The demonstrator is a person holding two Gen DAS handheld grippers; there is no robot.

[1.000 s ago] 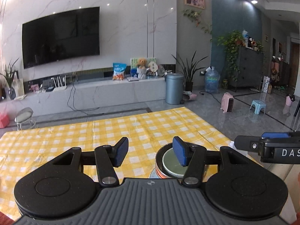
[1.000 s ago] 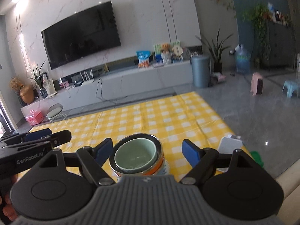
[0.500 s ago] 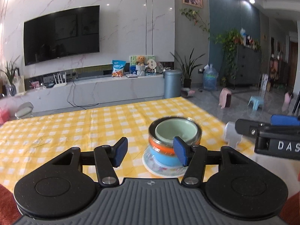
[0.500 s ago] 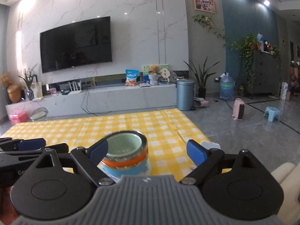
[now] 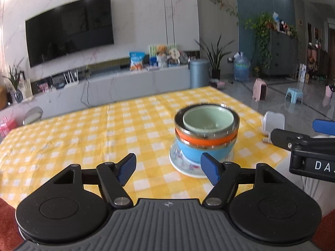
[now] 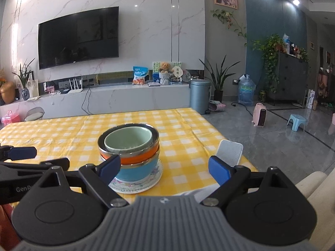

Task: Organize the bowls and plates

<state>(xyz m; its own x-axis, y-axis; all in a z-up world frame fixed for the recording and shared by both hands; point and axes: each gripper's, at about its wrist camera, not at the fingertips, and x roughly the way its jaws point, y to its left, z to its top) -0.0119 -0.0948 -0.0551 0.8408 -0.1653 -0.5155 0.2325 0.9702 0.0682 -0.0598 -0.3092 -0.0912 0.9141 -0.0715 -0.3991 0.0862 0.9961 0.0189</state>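
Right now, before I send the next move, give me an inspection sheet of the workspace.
Surface: yellow checked tablecloth, slightly creased.
Job's things: green bowl nested in orange bowl, on blue bowl, on patterned plate; stack upright.
Clutter: white device at the table's right edge.
Grippers: left gripper open, empty; right gripper open, empty; both short of the stack.
Cables: black cord hanging from the TV bench.
Surroundings: TV, bin, plants, stool.
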